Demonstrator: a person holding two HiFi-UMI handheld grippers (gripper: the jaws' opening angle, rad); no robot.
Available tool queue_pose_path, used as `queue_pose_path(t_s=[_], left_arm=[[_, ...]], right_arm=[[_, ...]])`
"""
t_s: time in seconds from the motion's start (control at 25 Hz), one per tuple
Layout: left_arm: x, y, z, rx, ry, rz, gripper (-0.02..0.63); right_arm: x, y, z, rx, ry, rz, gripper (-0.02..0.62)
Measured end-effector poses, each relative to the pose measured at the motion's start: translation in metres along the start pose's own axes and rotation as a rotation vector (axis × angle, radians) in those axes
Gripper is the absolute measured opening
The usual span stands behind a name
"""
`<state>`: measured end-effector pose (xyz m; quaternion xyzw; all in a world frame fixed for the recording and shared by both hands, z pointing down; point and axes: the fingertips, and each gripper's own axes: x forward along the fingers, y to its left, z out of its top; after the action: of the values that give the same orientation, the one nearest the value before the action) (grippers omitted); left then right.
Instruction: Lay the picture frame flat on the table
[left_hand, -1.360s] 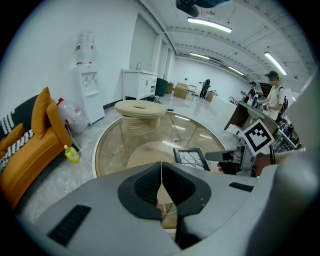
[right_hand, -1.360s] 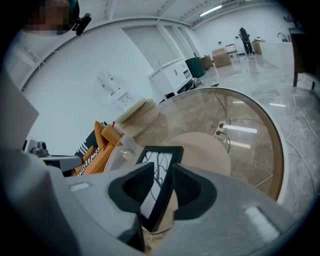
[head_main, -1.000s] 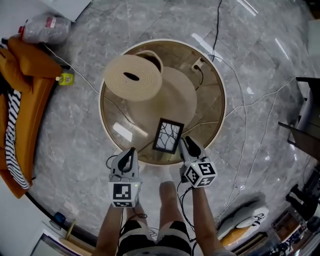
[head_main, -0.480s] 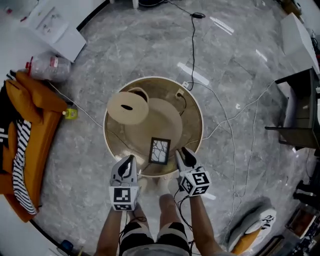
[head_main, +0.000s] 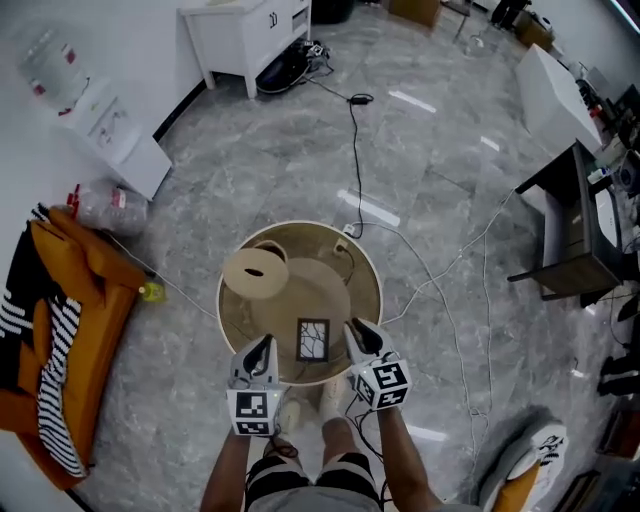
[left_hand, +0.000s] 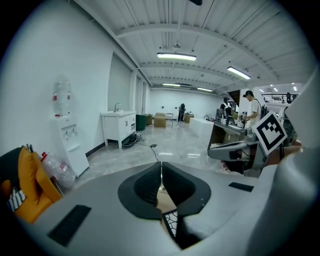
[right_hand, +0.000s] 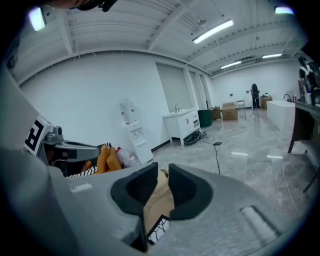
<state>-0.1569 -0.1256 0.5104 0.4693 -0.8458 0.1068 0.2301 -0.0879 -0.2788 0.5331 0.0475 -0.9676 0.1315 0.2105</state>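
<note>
Picture frame (head_main: 312, 339) — flat on table (head_main: 363, 300)

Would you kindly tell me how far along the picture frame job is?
Done: the picture frame lies flat on the round table. In hand: nothing; the left gripper is shut and empty, and the right gripper has just been closing its jaws with nothing between them, both clear of the frame. Left: nothing that shows.

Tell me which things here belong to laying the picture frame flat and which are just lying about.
Job:
picture frame, lying flat
round table under it

Lying about:
beige coiled stack on the table
orange sofa
big water bottle
white cabinet
</note>
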Motion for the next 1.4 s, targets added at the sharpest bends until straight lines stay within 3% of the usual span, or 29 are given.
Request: queue_pose_path(t_s=[0.36, 0.72, 1.16, 1.4], left_arm=[[-0.057, -0.022, 0.079, 0.052, -0.108, -0.053, 0.023], [-0.146, -0.048, 0.11, 0.097, -0.179, -0.075, 0.023], [-0.238, -0.075, 0.111, 0.141, -0.256, -0.158, 0.023], [-0.273, -0.08, 0.097, 0.177, -0.262, -0.212, 0.023]], right_arm=[[-0.081, 0.03, 0.089, -0.099, -0.155, -0.118, 0.012], [-0.187, 0.079, 0.122, -0.139, -0.251, -0.184, 0.0], [-0.282, 0.157, 0.118, -0.201, -0.316, -0.263, 0.001], [-0.313, 0.188, 0.097, -0.166, -0.344, -0.316, 0.0]])
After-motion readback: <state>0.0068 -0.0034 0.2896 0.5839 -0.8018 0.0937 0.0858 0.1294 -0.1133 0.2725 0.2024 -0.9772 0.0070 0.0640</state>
